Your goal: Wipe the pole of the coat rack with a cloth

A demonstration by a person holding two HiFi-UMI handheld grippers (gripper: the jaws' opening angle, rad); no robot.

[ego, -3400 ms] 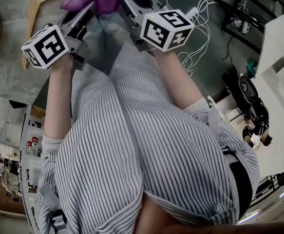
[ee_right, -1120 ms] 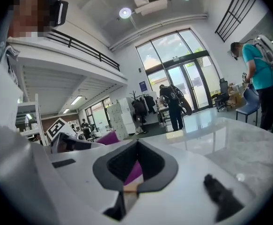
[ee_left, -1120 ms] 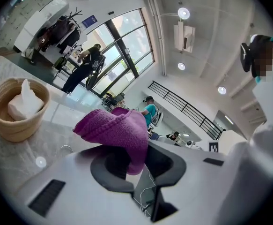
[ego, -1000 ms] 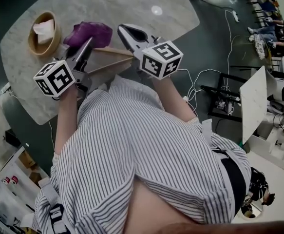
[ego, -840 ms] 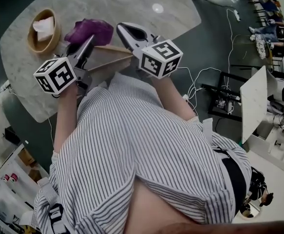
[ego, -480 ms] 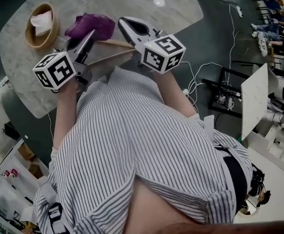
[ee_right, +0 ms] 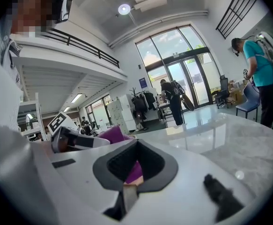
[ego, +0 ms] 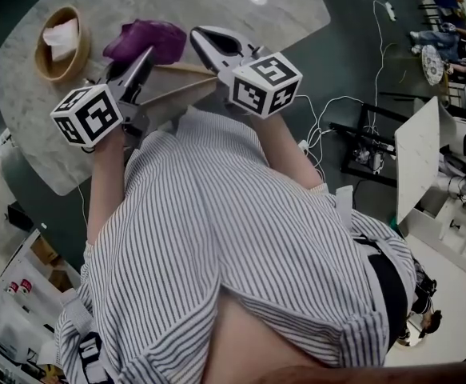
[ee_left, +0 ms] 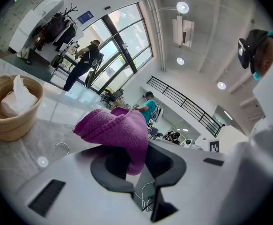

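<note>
A purple cloth (ego: 146, 40) hangs bunched from the tip of my left gripper (ego: 145, 58), whose jaws are shut on it. The left gripper view shows the cloth (ee_left: 117, 130) draped over that gripper (ee_left: 137, 159). Pale wooden rods of the coat rack (ego: 186, 70) run between both grippers, above the table edge. My right gripper (ego: 204, 38) is shut, and a strip of that wood (ee_right: 129, 191) sits in the slit of its jaws (ee_right: 136, 144). Beyond them shows the cloth (ee_right: 113, 135).
A woven basket holding a tissue (ego: 61, 42) stands on the marble table (ego: 217, 6) left of the cloth, also in the left gripper view (ee_left: 12, 107). White cables (ego: 328, 110) lie on the dark floor at right, near white furniture (ego: 416, 158). People stand by far windows.
The head view has drawn back since 3.4 s ago, so the table and basket now show. In the last second both grippers, the cloth and the wood have barely shifted.
</note>
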